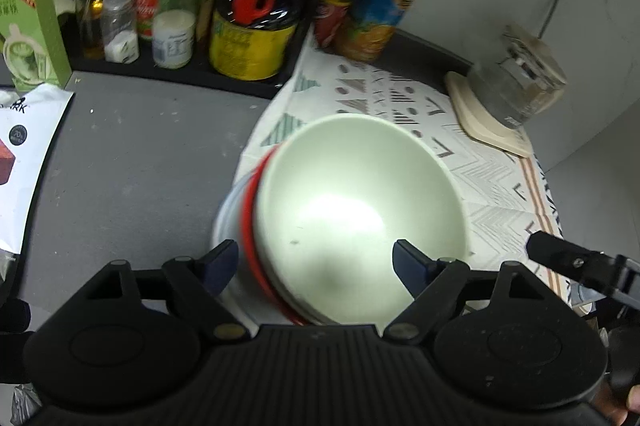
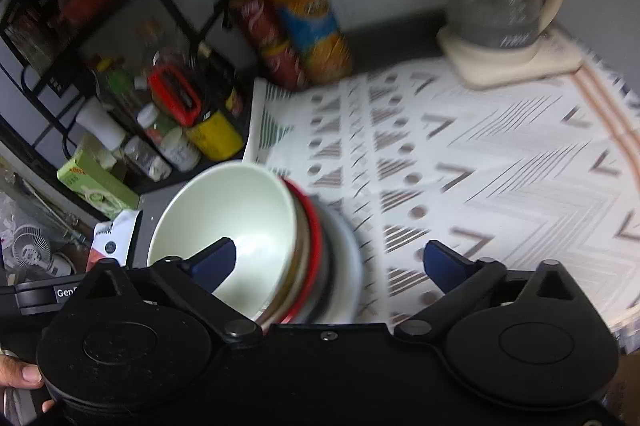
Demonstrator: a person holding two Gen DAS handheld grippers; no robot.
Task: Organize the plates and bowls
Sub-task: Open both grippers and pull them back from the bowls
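Note:
A pale green bowl [image 1: 360,202] sits on top of a stack with a red-rimmed dish [image 1: 249,226] and a white plate [image 1: 224,218] beneath, at the left edge of a patterned cloth [image 1: 492,182]. My left gripper [image 1: 316,266] is open, its fingers straddling the stack's near rim. In the right wrist view the same bowl [image 2: 228,210] and stack [image 2: 320,262] lie at lower left. My right gripper [image 2: 328,266] is open, its left finger over the bowl and its right finger over the cloth [image 2: 480,166]. The right gripper's finger [image 1: 560,254] shows in the left wrist view.
A black rack of bottles and jars [image 1: 176,18] stands behind on the grey counter [image 1: 140,154]. An orange drink bottle [image 2: 308,10] and a red can [image 2: 272,42] stand at the back. A glass kettle on a cream base [image 2: 496,6] sits back right. A green box [image 1: 28,30] is at left.

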